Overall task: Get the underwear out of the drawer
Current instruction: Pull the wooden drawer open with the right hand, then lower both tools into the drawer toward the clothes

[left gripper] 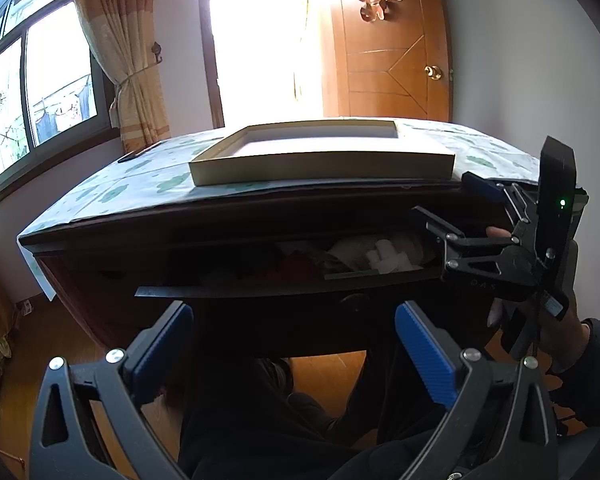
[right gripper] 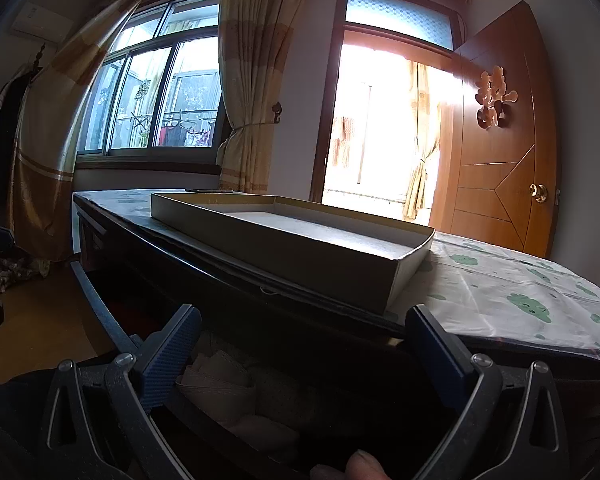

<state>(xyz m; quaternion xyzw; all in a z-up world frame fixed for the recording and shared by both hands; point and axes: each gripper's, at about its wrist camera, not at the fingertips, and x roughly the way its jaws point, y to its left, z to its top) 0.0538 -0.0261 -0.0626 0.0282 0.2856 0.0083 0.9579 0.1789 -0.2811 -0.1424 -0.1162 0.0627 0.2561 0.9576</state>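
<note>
Scene: a person seated at a dark wooden desk (left gripper: 228,216) is working two hand-held claws beneath a bright balcony doorway at top centre of both views.
Drawer: the drawer (left gripper: 284,290), at mid-frame in the left wrist view, is standing pulled open, its front edge showing as a pale strip.
Underwear: pale folded underwear (left gripper: 384,258) is lying inside the drawer, right of centre; in the right wrist view it is sitting at lower centre, between the claw's fingers.
Right gripper: the right gripper (right gripper: 300,344) is hovering with its jaws spread wide over the drawer's right end, gripping nothing.
Left gripper: the left gripper (left gripper: 294,340) is waiting below the drawer front, jaws also wide apart and empty.
Box: a shallow cardboard box (left gripper: 324,156) is resting on the patterned table cover (left gripper: 112,192), apparently empty.
Step in hand: the reach into the drawer appears to be under way; no garment is yet being held.
Next move: the right claw likely needs lowering onto the pale fabric, then closing and lifting clear of the desk's edge.
</note>
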